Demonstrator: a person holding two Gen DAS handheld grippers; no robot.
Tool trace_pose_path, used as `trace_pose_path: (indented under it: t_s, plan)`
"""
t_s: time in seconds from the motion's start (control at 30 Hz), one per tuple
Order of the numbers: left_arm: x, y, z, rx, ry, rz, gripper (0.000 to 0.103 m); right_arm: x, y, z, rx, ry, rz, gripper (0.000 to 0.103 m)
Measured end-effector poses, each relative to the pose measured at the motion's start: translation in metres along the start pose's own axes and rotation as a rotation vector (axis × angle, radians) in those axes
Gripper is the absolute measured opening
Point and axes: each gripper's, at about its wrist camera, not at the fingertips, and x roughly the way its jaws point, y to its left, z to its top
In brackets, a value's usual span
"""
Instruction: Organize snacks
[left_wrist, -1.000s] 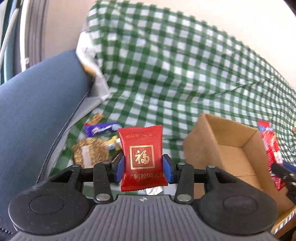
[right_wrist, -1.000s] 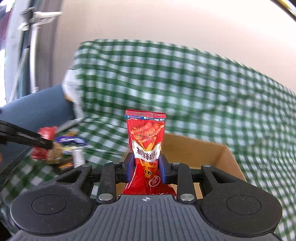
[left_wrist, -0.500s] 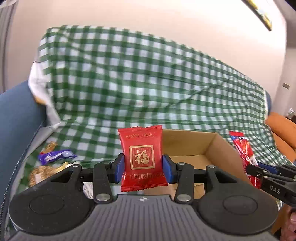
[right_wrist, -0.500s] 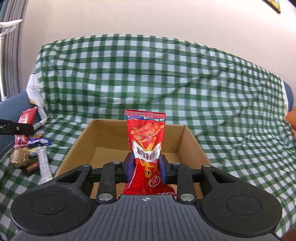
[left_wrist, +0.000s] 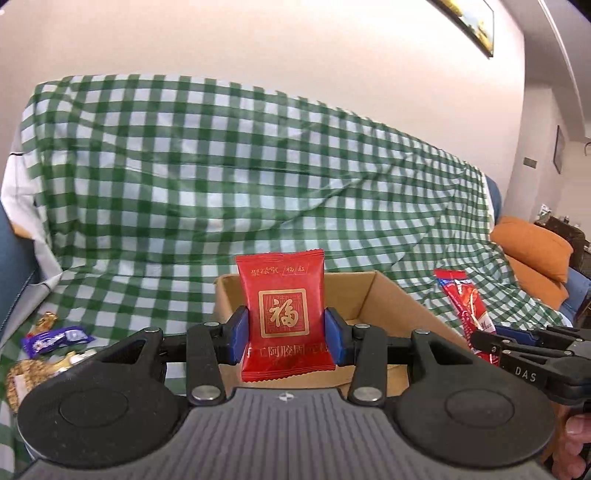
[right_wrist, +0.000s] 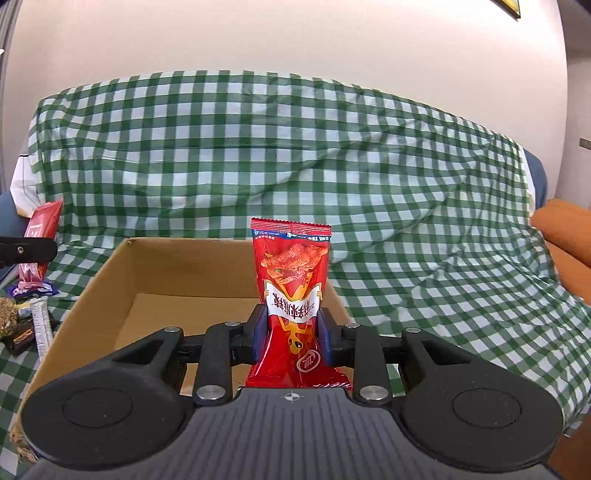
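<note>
My left gripper is shut on a red packet with a gold character, held upright in front of the open cardboard box. My right gripper is shut on a tall red snack packet, held upright over the near edge of the same box. The box interior looks bare. The right gripper with its packet shows at the right of the left wrist view. The left gripper's packet shows at the left edge of the right wrist view.
The box sits on a sofa covered by a green checked cloth. Several loose snacks lie left of the box, among them a purple wrapper and a white stick packet. An orange cushion lies at the right.
Both grippers have swung right and up, away from the snack pile, and now face the box and the sofa back. Both still hold their packets.
</note>
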Motion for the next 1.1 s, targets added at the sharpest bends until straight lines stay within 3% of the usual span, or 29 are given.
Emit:
trace_pose_path:
  t_s: [0.53, 1.1]
  plan:
    - [0.036, -0.051, -0.004, 0.088, 0.013, -0.126, 0.047, -0.009, -0.003, -0.004, -0.019, 0.003, -0.032, 0.03]
    - [0.052, -0.059, -0.008, 0.123, 0.021, -0.164, 0.047, 0.001, -0.001, -0.002, -0.03, 0.013, -0.036, 0.03]
